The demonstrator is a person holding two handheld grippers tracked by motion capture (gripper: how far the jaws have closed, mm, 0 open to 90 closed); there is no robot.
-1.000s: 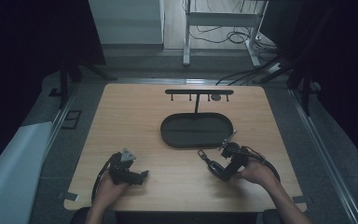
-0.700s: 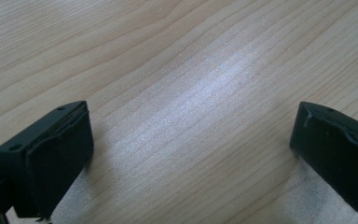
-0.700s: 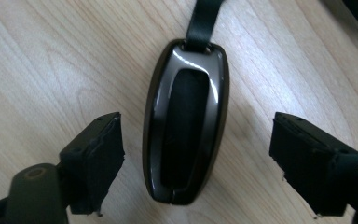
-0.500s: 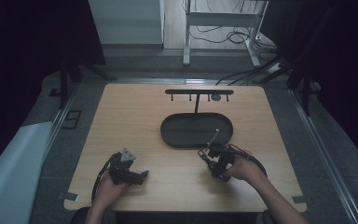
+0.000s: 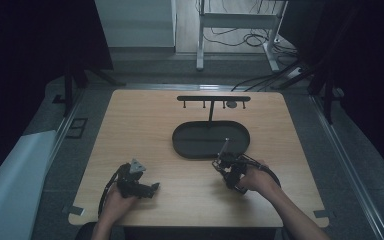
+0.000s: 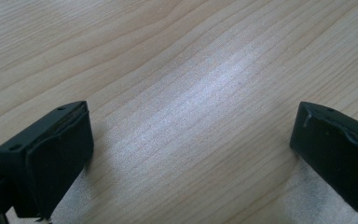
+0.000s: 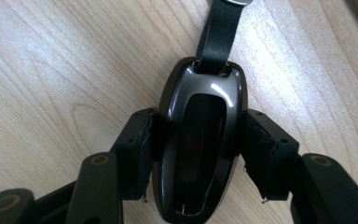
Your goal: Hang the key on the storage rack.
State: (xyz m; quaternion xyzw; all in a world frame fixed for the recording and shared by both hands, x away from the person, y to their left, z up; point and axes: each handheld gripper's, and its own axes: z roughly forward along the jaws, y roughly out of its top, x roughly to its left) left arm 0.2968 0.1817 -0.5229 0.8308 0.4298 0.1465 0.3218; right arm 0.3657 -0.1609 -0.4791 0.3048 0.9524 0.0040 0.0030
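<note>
Right gripper point(image 7: 198, 140) fingers just closing, clamped on glossy dark-grey oval key fob point(image 7: 199, 140), seemingly resting on pale wooden counter point(image 7: 51, 70); left gripper point(image 6: 191, 154) fingers wide apart, empty.

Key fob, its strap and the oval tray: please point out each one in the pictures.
key fob point(image 7: 199, 154), right gripper view, on its dark glossy middle face.
strap point(image 7: 218, 32), right gripper view, on the flat black band above the fob.
oval tray point(image 5: 192, 141), high view, on its bare left floor.
</note>
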